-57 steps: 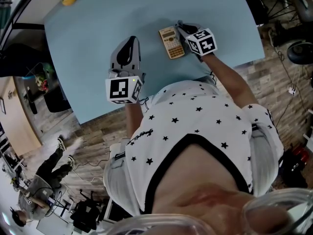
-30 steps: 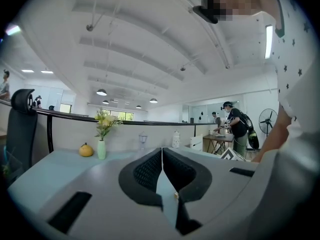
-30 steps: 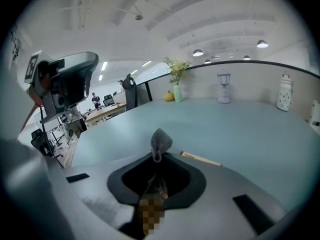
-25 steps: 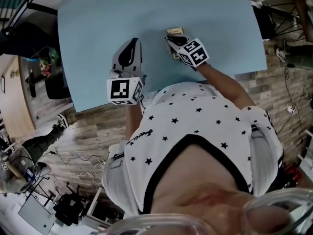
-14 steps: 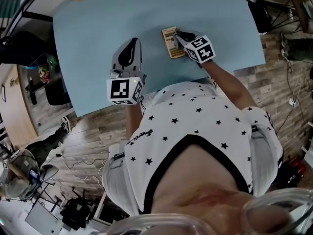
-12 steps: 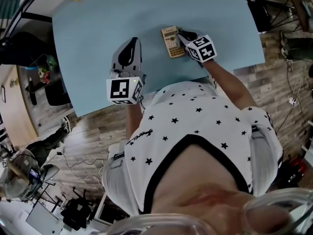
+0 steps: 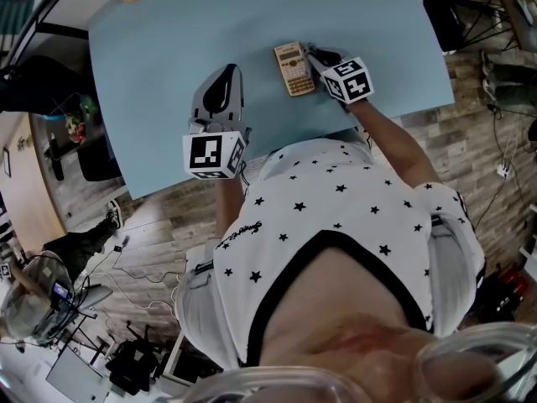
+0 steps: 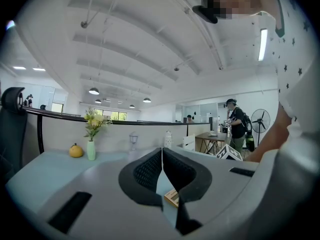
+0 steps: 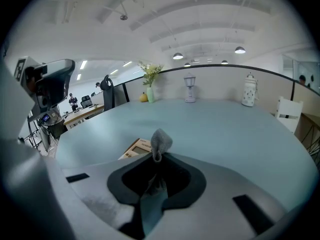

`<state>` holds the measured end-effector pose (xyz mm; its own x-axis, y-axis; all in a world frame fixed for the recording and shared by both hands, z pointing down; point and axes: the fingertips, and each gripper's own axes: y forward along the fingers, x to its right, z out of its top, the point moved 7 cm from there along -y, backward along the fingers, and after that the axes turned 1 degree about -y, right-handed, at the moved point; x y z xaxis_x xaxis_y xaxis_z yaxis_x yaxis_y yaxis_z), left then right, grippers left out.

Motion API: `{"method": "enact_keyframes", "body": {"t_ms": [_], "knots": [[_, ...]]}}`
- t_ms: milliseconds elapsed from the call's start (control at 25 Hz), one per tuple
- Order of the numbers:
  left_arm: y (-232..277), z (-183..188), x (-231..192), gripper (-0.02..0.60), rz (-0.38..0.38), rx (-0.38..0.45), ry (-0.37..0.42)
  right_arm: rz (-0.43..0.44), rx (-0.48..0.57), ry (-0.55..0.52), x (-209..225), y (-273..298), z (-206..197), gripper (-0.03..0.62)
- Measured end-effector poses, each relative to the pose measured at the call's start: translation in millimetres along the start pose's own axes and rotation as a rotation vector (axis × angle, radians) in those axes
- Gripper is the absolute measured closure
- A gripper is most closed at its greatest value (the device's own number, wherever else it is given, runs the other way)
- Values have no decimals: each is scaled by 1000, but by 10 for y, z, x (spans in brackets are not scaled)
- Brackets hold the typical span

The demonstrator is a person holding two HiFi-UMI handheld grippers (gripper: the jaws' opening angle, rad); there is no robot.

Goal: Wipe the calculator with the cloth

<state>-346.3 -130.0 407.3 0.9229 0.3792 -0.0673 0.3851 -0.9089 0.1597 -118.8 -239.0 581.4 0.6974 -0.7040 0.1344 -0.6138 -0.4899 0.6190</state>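
Right tongs (image 9: 156, 160) are clenching the grey cloth (image 9: 161, 140), tuft protruding for wiping | calculator (image 7: 292, 68) is lying flat just beside, upper centre | left tongs (image 8: 162, 153) are idling clenched, empty, aside on bench (image 7: 159, 49)

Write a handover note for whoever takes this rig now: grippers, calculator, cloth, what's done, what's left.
Right gripper: shut on the grey cloth; the cloth's tip pokes out past the jaws, just right of the calculator.
Left gripper: shut, empty, left of the calculator.
The calculator lies flat on the blue table.
Done: cloth gripped.
Left: sweep the cloth across the calculator; how clean it is cannot be told.
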Motion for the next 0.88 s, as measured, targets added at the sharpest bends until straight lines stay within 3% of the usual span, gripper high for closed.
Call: {"method": "enact_keyframes", "body": {"t_ms": [160,280,520,880], "knots": [[-49,-20,16,552,8,-2,-1,34,51,-16,-144,-64,146,549],[-70,-29,36,552,13,-4,-3,106,81,-26,-374,-92,220,549],[-132,-40,6,552,26,-9,-5,242,36,-75,-864,-15,127,549],[-124,-44,5,552,18,-9,-6,227,-16,-95,-879,29,-66,549]]}}
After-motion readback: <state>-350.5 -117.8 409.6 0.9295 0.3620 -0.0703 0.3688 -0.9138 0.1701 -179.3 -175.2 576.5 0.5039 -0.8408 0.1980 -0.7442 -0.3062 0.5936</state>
